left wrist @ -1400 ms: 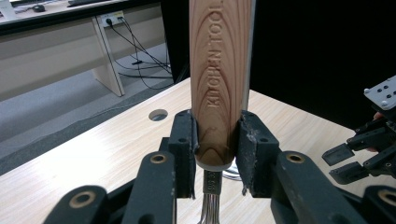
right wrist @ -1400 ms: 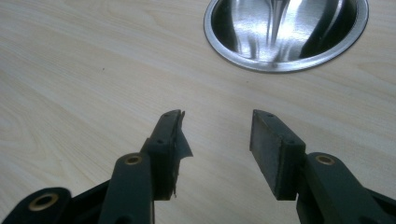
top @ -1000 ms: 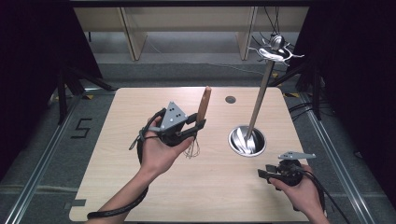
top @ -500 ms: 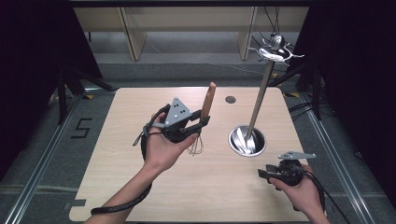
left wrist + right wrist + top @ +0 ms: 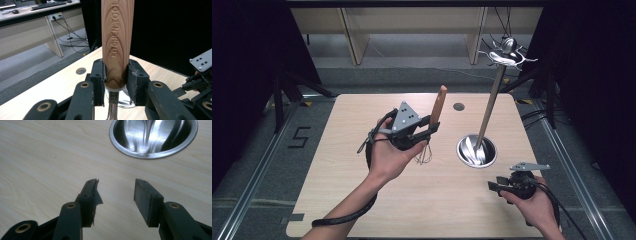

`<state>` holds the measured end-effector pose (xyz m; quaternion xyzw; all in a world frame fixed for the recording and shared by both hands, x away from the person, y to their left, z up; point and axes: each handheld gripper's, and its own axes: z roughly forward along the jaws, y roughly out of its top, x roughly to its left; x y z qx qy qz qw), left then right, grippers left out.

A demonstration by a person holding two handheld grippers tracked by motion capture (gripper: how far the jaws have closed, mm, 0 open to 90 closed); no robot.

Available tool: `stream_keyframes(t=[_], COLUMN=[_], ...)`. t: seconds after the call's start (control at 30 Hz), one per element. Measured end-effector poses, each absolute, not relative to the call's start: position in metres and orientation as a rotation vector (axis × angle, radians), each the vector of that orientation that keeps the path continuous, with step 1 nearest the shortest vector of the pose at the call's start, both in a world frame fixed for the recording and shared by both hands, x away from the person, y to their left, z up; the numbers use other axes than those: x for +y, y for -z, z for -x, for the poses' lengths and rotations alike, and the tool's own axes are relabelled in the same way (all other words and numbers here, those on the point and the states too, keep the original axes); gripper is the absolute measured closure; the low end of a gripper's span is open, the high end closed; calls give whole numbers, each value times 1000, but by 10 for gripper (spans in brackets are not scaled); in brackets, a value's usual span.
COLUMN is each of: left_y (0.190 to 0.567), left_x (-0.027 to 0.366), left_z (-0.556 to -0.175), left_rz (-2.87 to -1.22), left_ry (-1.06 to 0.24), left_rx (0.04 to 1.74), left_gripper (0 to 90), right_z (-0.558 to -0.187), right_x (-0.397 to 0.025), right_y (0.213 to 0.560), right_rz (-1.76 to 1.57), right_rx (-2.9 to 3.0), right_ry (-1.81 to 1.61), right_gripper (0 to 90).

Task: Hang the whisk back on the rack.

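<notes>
A whisk point(image 5: 437, 112) with a wooden handle point(image 5: 117, 40) stamped "KITCHEN TOOL" is held upright, handle up and wire end point(image 5: 424, 155) down, above the middle of the wooden table point(image 5: 342, 200). My left gripper point(image 5: 430, 126) is shut on the handle's lower end, its pads point(image 5: 98, 73) pressing both sides. My right gripper point(image 5: 492, 186) rests low near the table's front right, open, with bare tabletop between its fingers point(image 5: 145, 192). A steel stand point(image 5: 476, 150) with a round base, a tall pole and hooks on top point(image 5: 506, 54) rises just beyond it.
A small round hole point(image 5: 458, 106) is set in the table's far side. The stand's shiny base point(image 5: 153, 137) lies just ahead of my right gripper. Shelving point(image 5: 357, 35) stands behind the table, and dark curtains flank both sides.
My left gripper has carried the whisk slightly to the right and raised it more upright. The right gripper has stayed where it was.
</notes>
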<state>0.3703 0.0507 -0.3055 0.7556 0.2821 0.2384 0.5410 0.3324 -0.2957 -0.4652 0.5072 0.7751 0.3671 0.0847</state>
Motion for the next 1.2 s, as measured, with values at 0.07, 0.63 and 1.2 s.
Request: stream_keyframes(t=[0.07,0.63,1.2], left_y=[305,304,295], left_x=[49,43,40], left_z=[-371,-377,-389], left_rz=[-1795,-1813,-1847], left_ry=[-563,-503,-474], left_rx=[666,614,549], left_gripper=[686,685,685], right_z=[-334,-333,-334], right_x=[-298,-295,-298], right_y=[465,467,465], right_rz=[-1467,-1514,-1459], right_rx=[2309,2306,2315], right_ry=[-1078,-1131,-1091], right_gripper=[541,539,539])
